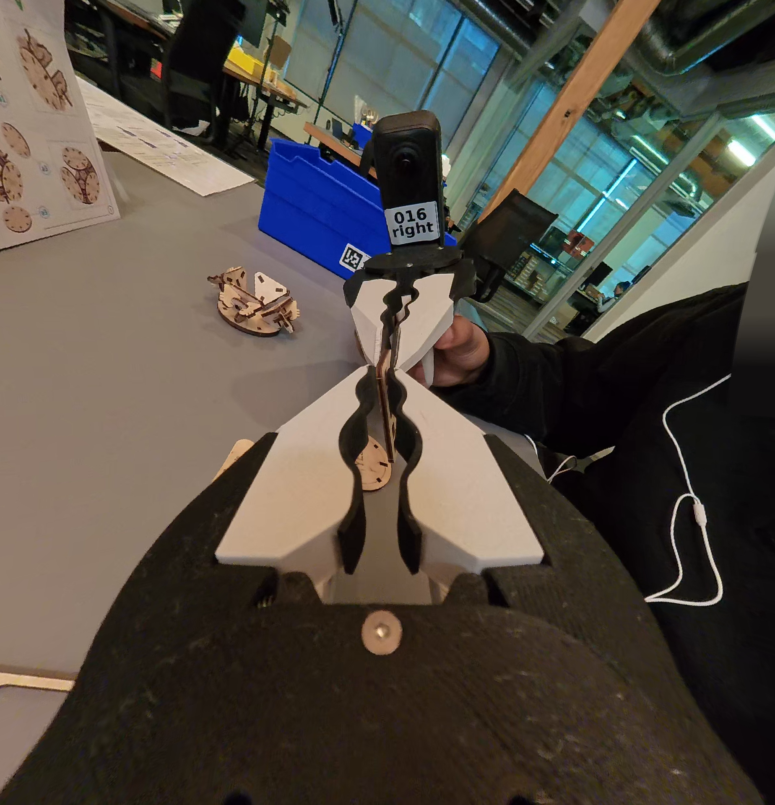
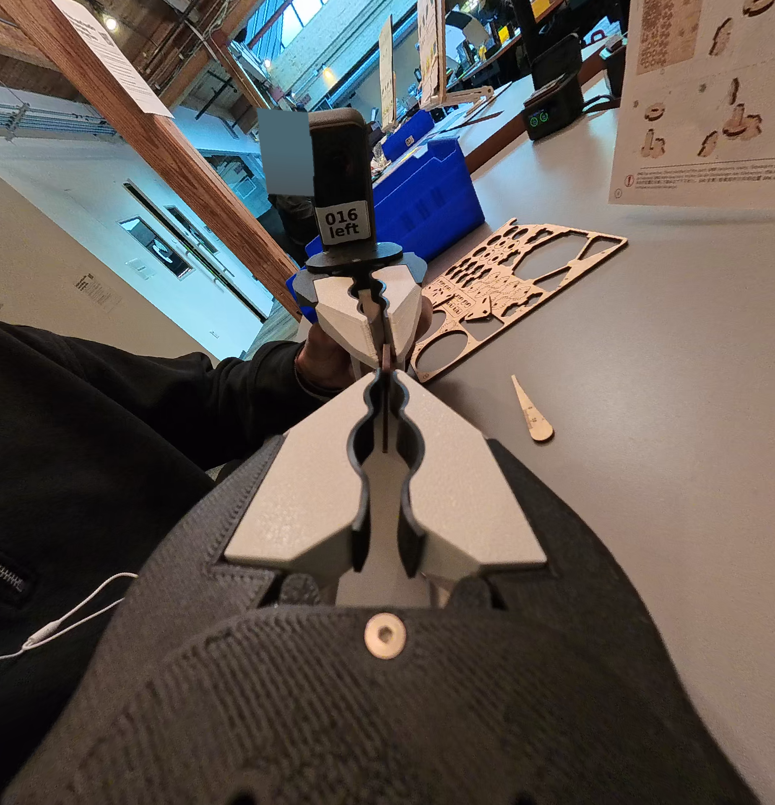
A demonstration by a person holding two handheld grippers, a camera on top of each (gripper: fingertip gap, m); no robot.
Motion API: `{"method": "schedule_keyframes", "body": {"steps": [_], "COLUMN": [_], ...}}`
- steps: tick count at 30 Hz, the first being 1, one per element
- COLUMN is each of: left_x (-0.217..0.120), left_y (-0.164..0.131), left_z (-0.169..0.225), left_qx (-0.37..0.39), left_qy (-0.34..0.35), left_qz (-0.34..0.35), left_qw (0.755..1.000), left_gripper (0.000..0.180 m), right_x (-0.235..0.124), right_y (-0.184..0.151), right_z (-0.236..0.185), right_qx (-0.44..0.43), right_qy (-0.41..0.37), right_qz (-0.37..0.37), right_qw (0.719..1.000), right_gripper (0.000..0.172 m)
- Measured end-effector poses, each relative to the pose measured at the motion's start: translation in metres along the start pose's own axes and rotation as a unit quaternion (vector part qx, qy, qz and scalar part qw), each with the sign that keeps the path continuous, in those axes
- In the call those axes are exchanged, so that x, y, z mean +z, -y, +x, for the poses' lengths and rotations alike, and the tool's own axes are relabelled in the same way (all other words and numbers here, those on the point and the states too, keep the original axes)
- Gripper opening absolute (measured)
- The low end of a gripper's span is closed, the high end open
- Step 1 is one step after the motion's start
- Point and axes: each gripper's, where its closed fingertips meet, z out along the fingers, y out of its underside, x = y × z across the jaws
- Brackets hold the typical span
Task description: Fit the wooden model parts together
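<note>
My left gripper (image 1: 383, 370) is shut on a thin flat wooden piece (image 1: 386, 418), seen edge-on between its pads above the grey table (image 1: 115, 392). My right gripper (image 2: 385, 373) is shut on another thin wooden piece (image 2: 384, 418), also edge-on. The two grippers face each other tip to tip, and the two pieces meet at the fingertips. The right gripper (image 1: 392, 344) shows in the left wrist view with a hand behind it. The left gripper (image 2: 383, 348) shows in the right wrist view, clamped on a pale wooden piece (image 2: 370, 313).
A partly built wooden model (image 1: 255, 305) lies on the table, with a round wooden disc (image 1: 372, 468) below my left jaws. A blue bin (image 1: 316, 209) and instruction sheets (image 1: 41, 130) stand behind. A cut-out wooden sheet (image 2: 521, 279) and a wedge-shaped wooden tool (image 2: 531, 414) lie to the right. My two grippers' fingertips are within a few centimetres of each other. The partly built wooden model (image 1: 255, 305) is about equally far from each gripper, around 15 centimeters.
</note>
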Motion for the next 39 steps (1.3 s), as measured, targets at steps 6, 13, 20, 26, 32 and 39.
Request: {"method": "schedule_keyframes", "body": {"steps": [6,13,20,26,32,39], "left_x": [-0.0005,-0.0007,-0.0010,-0.0004,0.0000,0.0010], "left_y": [-0.0023,-0.0012,0.0020,0.0016,0.0029,0.0007], "left_z": [-0.0013,0.0012,0.0040,0.0032,0.0029,0.0000], "left_qx": [0.008,0.003,0.040,0.060,0.072,0.065], "left_qy": [0.009,0.002,0.019,0.036,0.053,0.064], "left_qz": [-0.014,-0.014,-0.011,-0.016,-0.016,-0.022], "left_qw": [1.000,1.000,0.999,0.997,0.996,0.996], "left_gripper": [0.001,0.000,0.000,0.001,0.001,0.001], "right_x": [0.0009,0.0009,0.0004,0.0000,-0.0007,-0.0012], "right_y": [-0.0018,-0.0016,0.0014,0.0015,0.0027,0.0004], "right_z": [0.0010,-0.0015,-0.0043,-0.0034,-0.0033,-0.0001], "right_qx": [-0.008,-0.026,-0.018,-0.023,-0.008,-0.012], "right_qy": [-0.013,-0.023,-0.016,-0.026,-0.019,-0.027], "right_qz": [-0.006,-0.009,0.002,0.001,0.008,0.001], "right_qw": [1.000,0.999,1.000,0.999,1.000,1.000], "right_gripper": [0.000,0.000,0.000,0.000,0.000,0.000]}}
